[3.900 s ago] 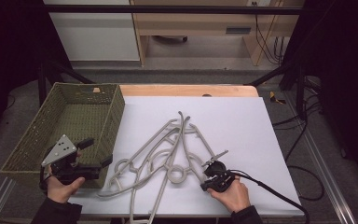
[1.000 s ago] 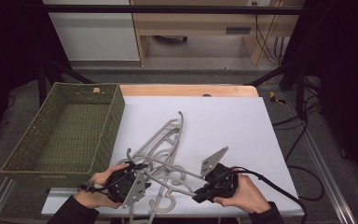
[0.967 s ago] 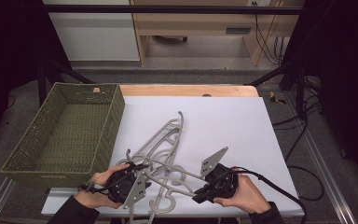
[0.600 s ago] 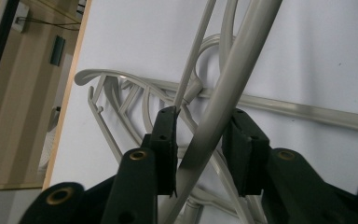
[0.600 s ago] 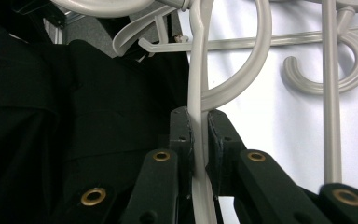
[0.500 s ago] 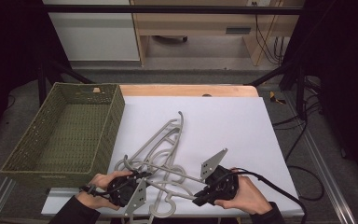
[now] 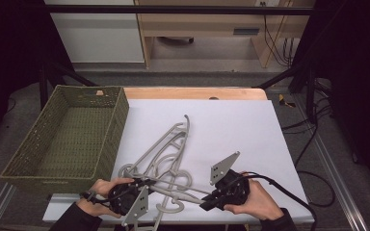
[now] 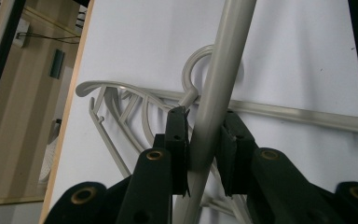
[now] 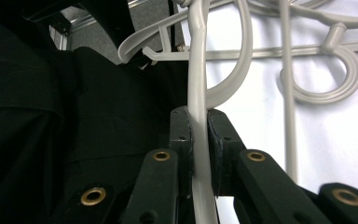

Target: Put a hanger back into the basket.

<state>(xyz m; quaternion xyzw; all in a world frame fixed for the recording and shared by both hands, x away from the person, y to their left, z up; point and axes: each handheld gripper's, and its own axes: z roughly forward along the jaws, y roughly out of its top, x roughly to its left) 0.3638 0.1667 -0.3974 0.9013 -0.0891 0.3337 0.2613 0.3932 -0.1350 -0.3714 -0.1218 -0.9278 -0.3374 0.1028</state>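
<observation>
— So where do the grey plastic hangers point(image 7: 166, 154) sit right now?
— Tangled in a pile on the white surface point(image 7: 250, 130), toward its near edge, just right of the green woven basket point(image 7: 72, 139). One hook points away toward the far side; the other hooks curl near the person's hands.
— And the left tool point(image 7: 144, 185)?
— Its jaws have just been closing, and in the left gripper view they sit against a round grey hanger bar point(image 8: 214, 107) that runs up between the pads point(image 8: 177, 140). It is clamped on that bar, low at the near left of the pile.
— Same hanger for the right tool point(image 7: 207, 204)?
— Can't tell for certain in the tangle. The right gripper view shows its jaws pressed together on a thin grey hanger rod point(image 9: 198, 93), with hooks and a crossbar lying on the white sheet beyond. From above, that tool comes in from the near right, a black cable point(image 7: 289, 192) trailing off behind it.
— Is the basket touching the hangers?
— One hanger arm lies just beside its wall; contact isn't clear. A wooden strip point(image 7: 192, 93) edges the far side of the surface.
</observation>
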